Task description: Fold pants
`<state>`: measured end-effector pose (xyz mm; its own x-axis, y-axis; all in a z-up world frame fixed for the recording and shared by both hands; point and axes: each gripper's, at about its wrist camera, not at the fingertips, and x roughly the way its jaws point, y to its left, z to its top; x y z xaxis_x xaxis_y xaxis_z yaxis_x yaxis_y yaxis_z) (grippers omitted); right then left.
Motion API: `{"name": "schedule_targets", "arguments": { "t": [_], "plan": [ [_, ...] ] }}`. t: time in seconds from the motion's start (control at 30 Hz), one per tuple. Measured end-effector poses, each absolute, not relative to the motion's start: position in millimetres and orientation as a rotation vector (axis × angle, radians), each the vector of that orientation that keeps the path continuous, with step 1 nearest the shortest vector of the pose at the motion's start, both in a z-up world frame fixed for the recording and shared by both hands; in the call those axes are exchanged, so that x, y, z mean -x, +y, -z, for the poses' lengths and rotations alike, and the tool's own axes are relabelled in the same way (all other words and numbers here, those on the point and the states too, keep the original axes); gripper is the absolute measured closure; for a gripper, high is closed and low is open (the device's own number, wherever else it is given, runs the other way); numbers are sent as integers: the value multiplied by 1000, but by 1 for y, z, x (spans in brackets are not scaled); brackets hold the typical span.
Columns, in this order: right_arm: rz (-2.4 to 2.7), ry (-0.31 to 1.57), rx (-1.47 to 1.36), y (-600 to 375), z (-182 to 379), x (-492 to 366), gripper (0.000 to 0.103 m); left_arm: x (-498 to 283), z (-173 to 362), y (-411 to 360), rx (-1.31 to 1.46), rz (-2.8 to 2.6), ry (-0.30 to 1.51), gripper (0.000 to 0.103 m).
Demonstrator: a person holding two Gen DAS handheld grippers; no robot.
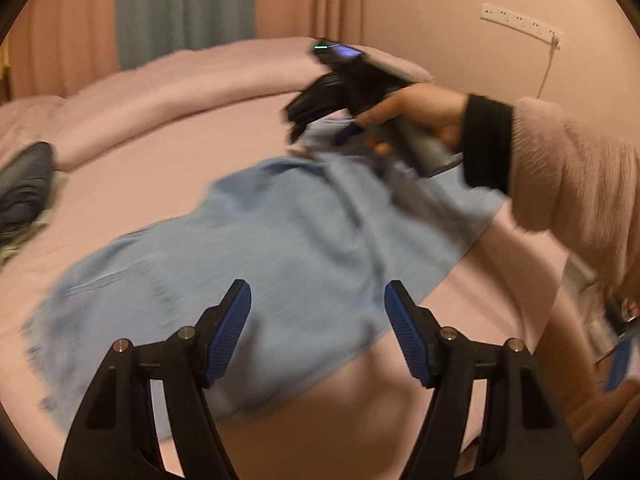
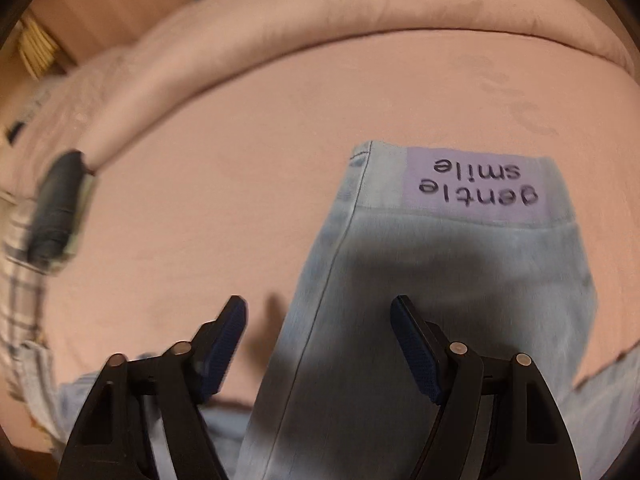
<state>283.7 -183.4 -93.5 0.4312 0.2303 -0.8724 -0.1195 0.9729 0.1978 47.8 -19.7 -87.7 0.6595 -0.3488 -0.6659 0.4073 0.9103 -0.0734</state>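
- Left wrist view, blurred: left gripper (image 1: 318,300) low in the foreground, jaws spread apart, nothing between the blue pads (image 1: 228,332), hanging above the light blue pants (image 1: 256,248).
- Pants spread flat on the pink bed (image 1: 192,148), running from the bed's near left edge toward the right side, one end under the other tool.
- Right gripper (image 1: 298,120) at the far end of the pants, held in a hand (image 1: 420,116) with a black cuff and a fluffy pink sleeve (image 1: 576,176); too smeared here to tell whether its fingers touch the cloth or how far apart they stand.
- Rolled pink duvet (image 1: 180,92) along the bed's far edge; dark folded garment (image 1: 24,184) at the left edge.
- White power strip (image 1: 520,20) on the pink wall, grey-blue curtain (image 1: 184,4) at the back.
- Right wrist view: right gripper (image 2: 320,320) pointing steeply down, jaws parted, pads clear of the cloth, nothing clamped.
- Pants (image 2: 420,280) directly under it, waistband end toward the far edge of the bed (image 2: 200,200), side seam running down between the fingers.
- Lilac label (image 2: 480,184) reading "gentle smile", upside down, on the waistband.
- Gripper's shadow dark across the denim.
- Dark garment (image 2: 56,208) on a plaid cloth (image 2: 20,280) at the bed's left edge; duvet roll (image 2: 320,36) along the far edge.
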Motion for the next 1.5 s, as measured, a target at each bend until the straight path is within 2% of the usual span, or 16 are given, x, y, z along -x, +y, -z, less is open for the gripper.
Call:
{"name": "schedule_targets", "arguments": {
  "t": [0.03,0.07,0.1,0.17,0.47,0.63,0.8,0.83,0.87,0.9,0.97,1.07,1.13,1.17,1.23,1.5],
  "plan": [
    [-207,1095,-55,-179,96,-284,46,-59,91,-33,-73,460,748,35],
    [-198,1082,3,-177,97,-284,69,-64,93,-40,-77,469,751,37],
    [-215,1076,16,-179,97,-282,83,-71,96,-50,-92,475,762,42],
    [-277,1068,-76,-196,94,-276,96,-82,105,-70,-152,474,789,76],
    [-387,628,-512,-353,16,-116,96,-80,115,-102,-261,419,778,81],
    [-263,604,-710,-418,70,-37,96,-77,115,-106,-278,425,786,81],
    [-257,670,-849,-441,114,-24,95,-83,116,-107,-294,405,805,80],
    [-243,667,-862,-444,113,-24,91,-83,115,-107,-298,396,802,79],
    [-226,667,-870,-447,112,-24,73,-81,114,-107,-301,386,799,78],
    [-183,671,-865,-447,110,-25,46,-82,115,-105,-303,380,800,78],
    [-166,654,-884,-449,107,-28,38,-78,115,-108,-320,368,792,70],
    [-135,663,-868,-456,104,-34,38,-79,120,-111,-399,317,764,60],
    [-124,661,-866,-455,108,-39,41,-82,123,-115,-435,319,766,64],
    [-108,658,-851,-455,108,-43,52,-85,126,-118,-447,328,780,74],
    [-71,663,-776,-454,103,-48,92,-86,129,-121,-462,358,798,86],
    [-50,631,-721,-470,99,-32,95,-86,117,-112,-381,535,866,97]
  ]
}}
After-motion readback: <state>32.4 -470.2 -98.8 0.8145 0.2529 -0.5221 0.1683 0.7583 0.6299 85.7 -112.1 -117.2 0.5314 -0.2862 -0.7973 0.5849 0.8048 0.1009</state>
